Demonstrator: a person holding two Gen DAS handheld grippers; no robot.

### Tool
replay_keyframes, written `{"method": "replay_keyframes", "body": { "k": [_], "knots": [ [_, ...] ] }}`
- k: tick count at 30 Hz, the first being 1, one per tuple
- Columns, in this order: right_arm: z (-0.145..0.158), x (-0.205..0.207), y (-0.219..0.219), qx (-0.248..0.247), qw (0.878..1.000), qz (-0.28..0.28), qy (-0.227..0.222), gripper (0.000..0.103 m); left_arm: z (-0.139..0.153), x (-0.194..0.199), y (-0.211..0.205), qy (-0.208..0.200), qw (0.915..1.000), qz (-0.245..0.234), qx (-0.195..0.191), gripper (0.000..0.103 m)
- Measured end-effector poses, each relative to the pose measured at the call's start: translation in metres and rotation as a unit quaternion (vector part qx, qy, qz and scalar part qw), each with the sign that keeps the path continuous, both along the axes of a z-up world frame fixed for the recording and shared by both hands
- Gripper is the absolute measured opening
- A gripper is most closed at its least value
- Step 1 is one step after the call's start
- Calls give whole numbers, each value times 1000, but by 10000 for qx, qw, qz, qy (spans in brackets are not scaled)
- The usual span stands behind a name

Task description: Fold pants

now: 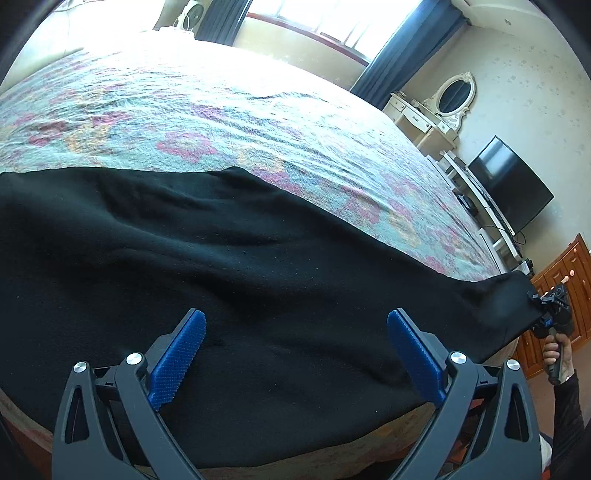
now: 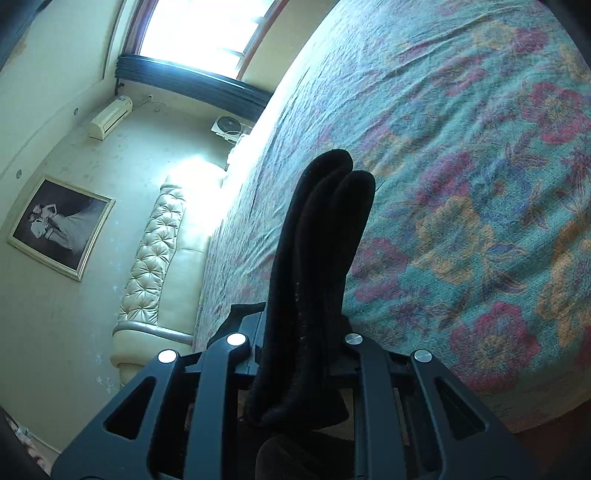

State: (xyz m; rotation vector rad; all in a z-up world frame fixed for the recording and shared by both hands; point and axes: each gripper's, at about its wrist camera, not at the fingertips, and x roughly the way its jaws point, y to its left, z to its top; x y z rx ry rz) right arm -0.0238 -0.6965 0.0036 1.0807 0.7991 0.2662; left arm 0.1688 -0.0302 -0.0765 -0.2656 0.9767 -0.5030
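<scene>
- The right gripper (image 2: 317, 332) is pinching the far right end of the black pants (image 1: 221, 277), bunched into thick rolls.
- The left gripper (image 1: 295, 354) is spread wide, holding nothing, just above the pants.
- The pants are lying across the near edge of the flowery bed (image 1: 221, 110).
- The bunched end might be pulled loose, or the near edge might be dragged off the bed.

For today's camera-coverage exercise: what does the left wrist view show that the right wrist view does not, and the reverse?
Left wrist only: the open left gripper above the spread black pants, the right gripper seen from outside, a television and a vanity mirror.
Right wrist only: the right gripper shut on bunched pants fabric, a framed photo, an air conditioner and a tufted headboard.
Both: the floral bedspread and the window.
</scene>
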Motion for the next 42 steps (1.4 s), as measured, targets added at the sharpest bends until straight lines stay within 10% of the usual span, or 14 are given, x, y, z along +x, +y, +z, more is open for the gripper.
{"method": "replay_keyframes", "body": {
  "k": [23,42],
  "knots": [
    [77,57,168,-929,9953,255,-45,18,18,-36,51,-333,9977,584,120,98],
    [55,118,330,-1548,9820,1028,342,18,16,-53,69,-259,9964,804,21,98]
  ]
}}
